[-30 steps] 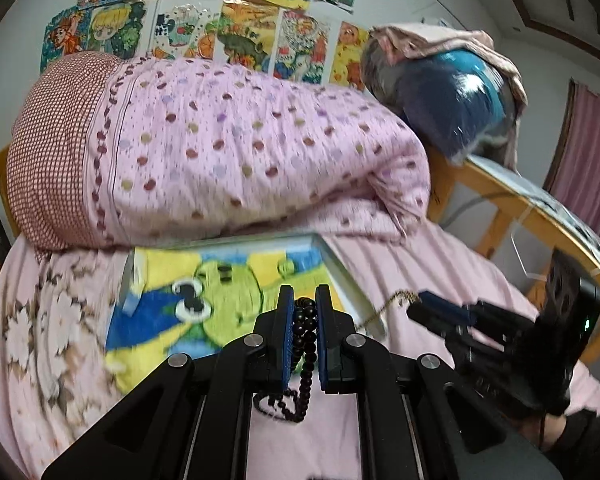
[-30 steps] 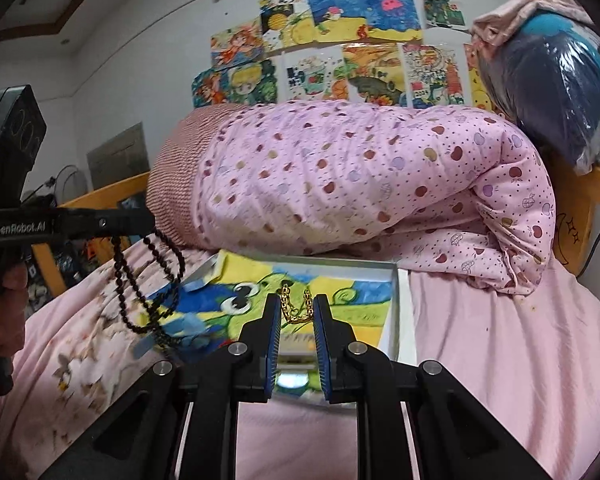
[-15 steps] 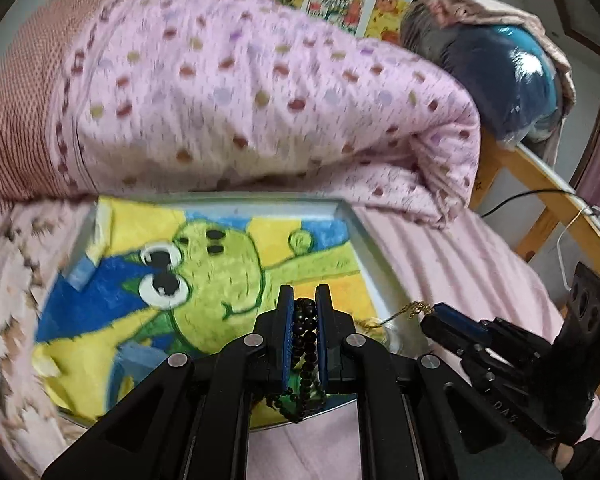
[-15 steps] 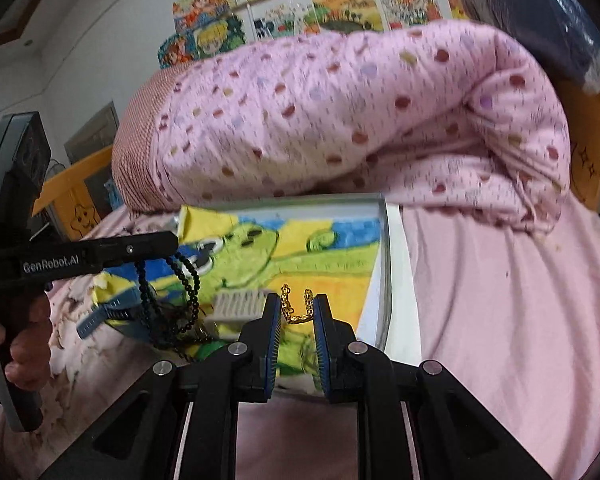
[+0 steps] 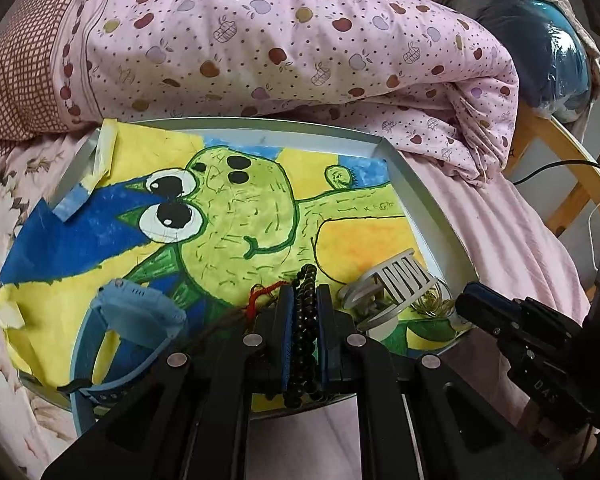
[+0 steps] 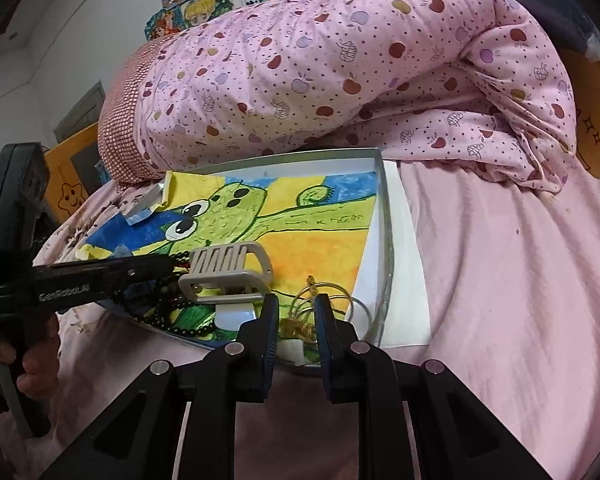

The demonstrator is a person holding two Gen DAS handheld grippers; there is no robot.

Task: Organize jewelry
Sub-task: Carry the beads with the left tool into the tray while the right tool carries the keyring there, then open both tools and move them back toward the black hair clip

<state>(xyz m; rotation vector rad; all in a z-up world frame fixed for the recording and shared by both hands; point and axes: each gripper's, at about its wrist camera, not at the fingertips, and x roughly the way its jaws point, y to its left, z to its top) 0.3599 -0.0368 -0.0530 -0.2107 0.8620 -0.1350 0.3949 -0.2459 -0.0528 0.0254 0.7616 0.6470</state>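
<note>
A shallow grey tray (image 5: 416, 192) lined with a frog drawing lies on the bed; its rim also shows in the right wrist view (image 6: 384, 216). My left gripper (image 5: 302, 312) is shut on a black bead string (image 5: 305, 332), low over the tray's near edge; the beads pile on the tray in the right wrist view (image 6: 168, 312). My right gripper (image 6: 298, 320) is down at the tray's near right corner, its fingers close around a gold chain (image 6: 296, 326) that rests on the tray. A grey hair claw (image 6: 228, 276) and thin hoops (image 6: 324, 294) lie beside it.
A blue watch (image 5: 128, 320) and a red cord (image 5: 260, 294) lie on the tray's near left. A rolled pink quilt (image 5: 284, 40) lies right behind the tray. Pink bedsheet (image 6: 500, 280) stretches to the right. A wooden bed rail (image 5: 556, 148) runs at far right.
Both grippers have come down and forward to the tray. The bead string and the gold chain hung in the air before; both now rest on the tray's near edge.
</note>
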